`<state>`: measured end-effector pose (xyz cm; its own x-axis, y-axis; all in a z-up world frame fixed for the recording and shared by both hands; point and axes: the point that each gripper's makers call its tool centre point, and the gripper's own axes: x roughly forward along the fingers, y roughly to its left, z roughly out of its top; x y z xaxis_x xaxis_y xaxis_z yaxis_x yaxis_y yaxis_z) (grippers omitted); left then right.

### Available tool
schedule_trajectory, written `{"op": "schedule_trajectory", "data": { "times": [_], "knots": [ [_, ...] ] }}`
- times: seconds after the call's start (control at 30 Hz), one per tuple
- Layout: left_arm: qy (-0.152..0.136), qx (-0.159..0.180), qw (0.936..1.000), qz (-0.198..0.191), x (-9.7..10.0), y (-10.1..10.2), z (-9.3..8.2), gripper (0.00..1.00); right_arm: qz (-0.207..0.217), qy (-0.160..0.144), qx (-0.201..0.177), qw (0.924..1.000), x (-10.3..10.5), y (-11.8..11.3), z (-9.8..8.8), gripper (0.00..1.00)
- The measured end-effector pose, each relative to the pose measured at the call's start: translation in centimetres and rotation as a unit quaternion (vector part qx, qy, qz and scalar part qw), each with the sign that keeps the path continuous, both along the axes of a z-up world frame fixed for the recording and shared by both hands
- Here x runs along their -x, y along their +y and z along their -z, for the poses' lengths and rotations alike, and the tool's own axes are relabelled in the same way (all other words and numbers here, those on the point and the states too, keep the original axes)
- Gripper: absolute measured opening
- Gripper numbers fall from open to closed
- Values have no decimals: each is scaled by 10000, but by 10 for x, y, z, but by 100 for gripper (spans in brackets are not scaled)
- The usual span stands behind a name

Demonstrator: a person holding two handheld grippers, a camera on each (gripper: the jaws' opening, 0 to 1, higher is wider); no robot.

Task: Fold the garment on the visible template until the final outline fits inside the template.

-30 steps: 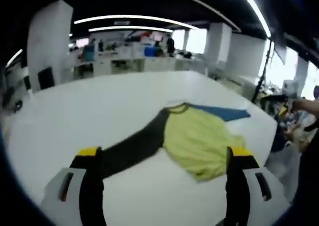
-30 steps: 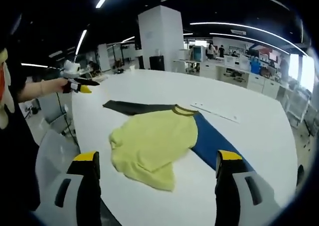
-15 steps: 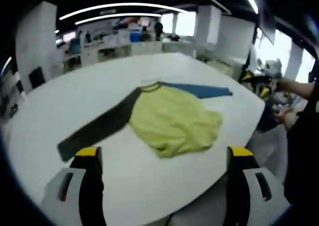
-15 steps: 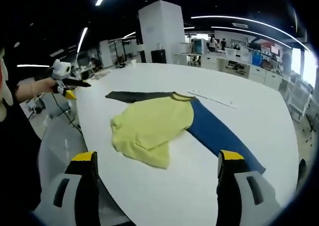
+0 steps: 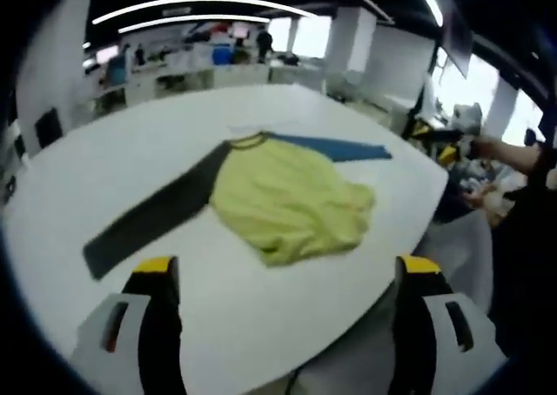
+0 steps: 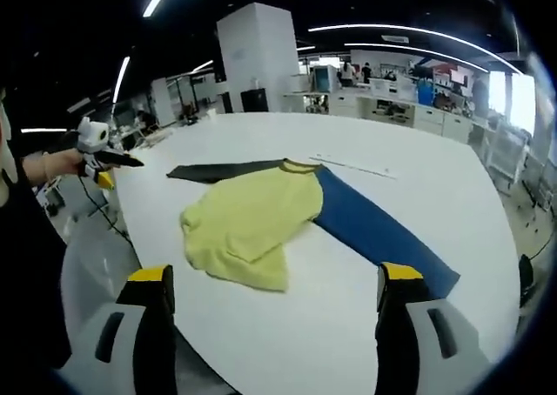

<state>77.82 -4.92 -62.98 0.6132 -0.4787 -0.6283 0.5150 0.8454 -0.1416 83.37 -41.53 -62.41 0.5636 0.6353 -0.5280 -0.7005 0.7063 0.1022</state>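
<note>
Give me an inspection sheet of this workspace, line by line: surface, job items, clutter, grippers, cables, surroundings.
Surface: white table, rounded edge.
Job's things: garment lies crumpled, yellow body bunched, black sleeve and blue sleeve spread out flat; thin outline strip beyond the collar, template otherwise hard to make out.
Clutter: nothing seen.
Grippers: left gripper open, holding nothing, off the garment; right gripper open, holding nothing, off the garment.
Cables: a dark line near the table edge, unclear.
Surroundings: open office, white column, desks, ceiling light strips.
</note>
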Motion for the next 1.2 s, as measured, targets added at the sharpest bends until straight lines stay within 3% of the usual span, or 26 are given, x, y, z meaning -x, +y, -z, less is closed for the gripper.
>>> {"op": "schedule_trajectory", "data": {
  "times": [0.07, 0.2, 0.3, 0.4, 0.57, 0.67, 0.8, 0.9, 1.03, 1.2],
  "knots": [
    [1, -181, 9993, 337, -2, -6, 15, 90, -206, 49, 56, 9998, -1, 11, 7, 93],
    [202, -55, 9982, 554, -10, -18, 45, 71, -392, 147, 28, 9991, -8, 25, 21, 82],
    [312, -124, 9956, 872, -20, -28, 70, 61, -681, 219, 22, 9974, -17, 34, 43, 69],
    [350, -159, 9945, 975, -31, -34, 83, 52, -803, 301, 112, 9962, -21, 41, 64, 52],
    [274, -575, 9853, 1584, -46, -39, 107, 34, -807, 541, 171, 9951, -29, 45, 96, 30],
    [286, -944, 9757, 1958, -48, -39, 118, 27, -720, 696, 246, 9947, -33, 42, 110, 28],
    [290, -1300, 9677, 2141, -51, -33, 126, 23, -647, 817, 401, 9937, -40, 38, 122, 26],
    [362, -1411, 9633, 2257, -49, -29, 131, 22, -664, 901, 415, 9928, -44, 41, 127, 25],
    [184, -1645, 9552, 2452, -52, -28, 131, 22, -783, 953, 528, 9910, -44, 46, 135, 25],
    [-148, -2019, 9345, 2927, -59, -31, 129, 20, -851, 1010, 693, 9888, -43, 49, 145, 24]
  ]
}}
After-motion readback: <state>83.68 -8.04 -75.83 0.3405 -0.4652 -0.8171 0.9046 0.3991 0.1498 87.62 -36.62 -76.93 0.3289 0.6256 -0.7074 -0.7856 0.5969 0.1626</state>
